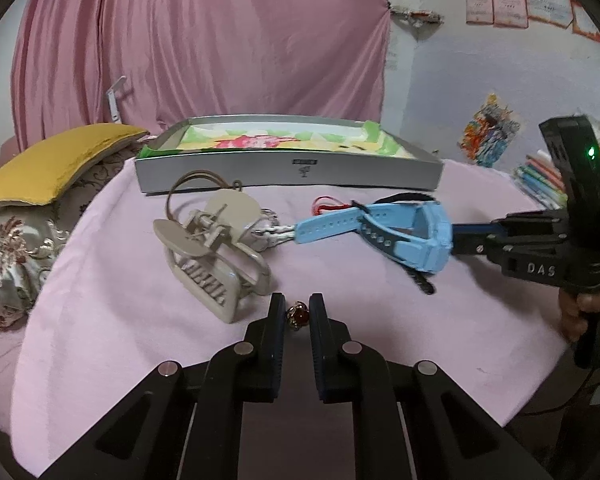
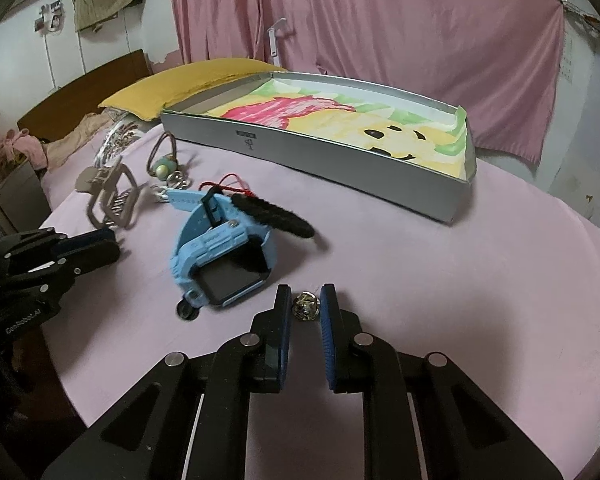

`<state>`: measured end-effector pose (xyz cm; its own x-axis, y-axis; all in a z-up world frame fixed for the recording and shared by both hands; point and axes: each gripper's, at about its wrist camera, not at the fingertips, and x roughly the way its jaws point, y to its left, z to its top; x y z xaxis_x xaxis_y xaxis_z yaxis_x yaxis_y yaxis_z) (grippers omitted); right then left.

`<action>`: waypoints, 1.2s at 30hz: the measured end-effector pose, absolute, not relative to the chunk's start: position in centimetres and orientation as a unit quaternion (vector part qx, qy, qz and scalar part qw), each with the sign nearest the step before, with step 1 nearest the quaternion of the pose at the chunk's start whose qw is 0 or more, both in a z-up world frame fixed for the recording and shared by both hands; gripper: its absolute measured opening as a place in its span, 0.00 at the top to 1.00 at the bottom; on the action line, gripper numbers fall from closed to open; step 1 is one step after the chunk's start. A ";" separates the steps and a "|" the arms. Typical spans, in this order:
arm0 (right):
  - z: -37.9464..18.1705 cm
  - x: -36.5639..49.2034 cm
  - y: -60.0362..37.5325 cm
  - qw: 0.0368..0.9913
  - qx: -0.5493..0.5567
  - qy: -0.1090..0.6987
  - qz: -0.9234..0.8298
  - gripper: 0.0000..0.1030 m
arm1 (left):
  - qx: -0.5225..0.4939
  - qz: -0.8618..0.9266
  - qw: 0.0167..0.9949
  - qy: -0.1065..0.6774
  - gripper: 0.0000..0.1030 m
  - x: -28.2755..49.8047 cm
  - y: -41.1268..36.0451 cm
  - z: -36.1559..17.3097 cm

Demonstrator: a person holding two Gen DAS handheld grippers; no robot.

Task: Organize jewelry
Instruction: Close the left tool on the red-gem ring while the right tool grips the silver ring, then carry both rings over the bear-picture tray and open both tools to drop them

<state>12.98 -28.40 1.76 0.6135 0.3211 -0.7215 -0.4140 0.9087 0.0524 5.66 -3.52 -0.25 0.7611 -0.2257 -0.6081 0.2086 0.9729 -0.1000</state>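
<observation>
Both my grippers tilt down over the pink-covered desk (image 1: pixel 140 360). At its far edge sits one grey box (image 1: pixel 288 178) with a cartoon lining. Mid-desk lies one blue watch (image 2: pixel 224 256), a black fuzzy strap (image 2: pixel 276 212) draped across it; toward the left edge, two beige hair clips (image 1: pixel 216 252) and one keyring charm (image 2: pixel 165 166). My left gripper (image 1: pixel 297 314) has its fingers clamped on one red-stone ring (image 1: pixel 298 315) near the front edge. My right gripper (image 2: pixel 306 306) has fingers closed around one silvery ring (image 2: pixel 307 306), front edge, right of the watch.
</observation>
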 end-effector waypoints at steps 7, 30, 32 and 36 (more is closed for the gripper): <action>5.0 10.5 -28.1 0.933 -0.056 0.289 0.208 0.88 | -0.032 -0.132 0.959 0.248 0.89 4.4 -3.9 2.3; 11.7 17.9 -25.2 0.976 0.000 0.133 0.173 0.87 | -0.029 -0.083 0.989 0.118 0.89 14.7 -2.1 10.0; 11.2 20.0 -25.1 0.971 0.012 0.163 0.175 0.87 | -0.035 -0.082 0.985 0.145 0.89 16.5 -1.8 9.7; 9.4 22.8 -25.1 0.958 0.032 0.220 0.184 0.87 | -0.032 -0.066 0.974 0.212 0.89 19.3 -1.6 8.7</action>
<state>22.81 -25.14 9.40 0.8360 0.3660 -0.4089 -0.3382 0.9304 0.1413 19.33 -1.55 8.67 0.9009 -0.1432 -0.4097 0.1159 0.9891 -0.0910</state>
